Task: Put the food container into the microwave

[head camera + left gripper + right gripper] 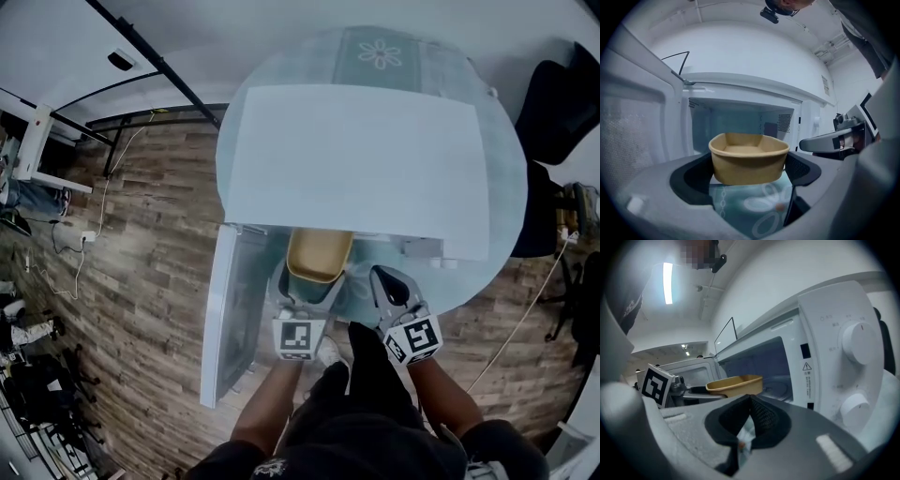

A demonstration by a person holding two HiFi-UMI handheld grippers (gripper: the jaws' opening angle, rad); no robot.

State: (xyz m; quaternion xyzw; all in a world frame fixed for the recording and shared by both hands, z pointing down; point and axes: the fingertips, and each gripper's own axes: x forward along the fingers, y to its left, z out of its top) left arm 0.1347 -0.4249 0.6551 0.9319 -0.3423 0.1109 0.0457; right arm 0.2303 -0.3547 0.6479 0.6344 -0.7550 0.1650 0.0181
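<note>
A tan, empty food container (320, 254) hangs at the mouth of the white microwave (361, 164), its far edge just under the top panel. My left gripper (313, 283) is shut on the container (749, 157), one dark pad pressing each side wall, and the lit cavity (740, 126) lies straight ahead. My right gripper (390, 283) sits just right of it, in front of the control panel, shut with nothing in it; in the right gripper view its pads (761, 414) meet. That view shows the container (736, 384) to the left.
The microwave door (225, 314) stands swung open at the left. Two white knobs (859, 341) are on the panel at the right. The microwave stands on a round table (502, 239) with a teal flowered cloth. The person's legs are below the grippers.
</note>
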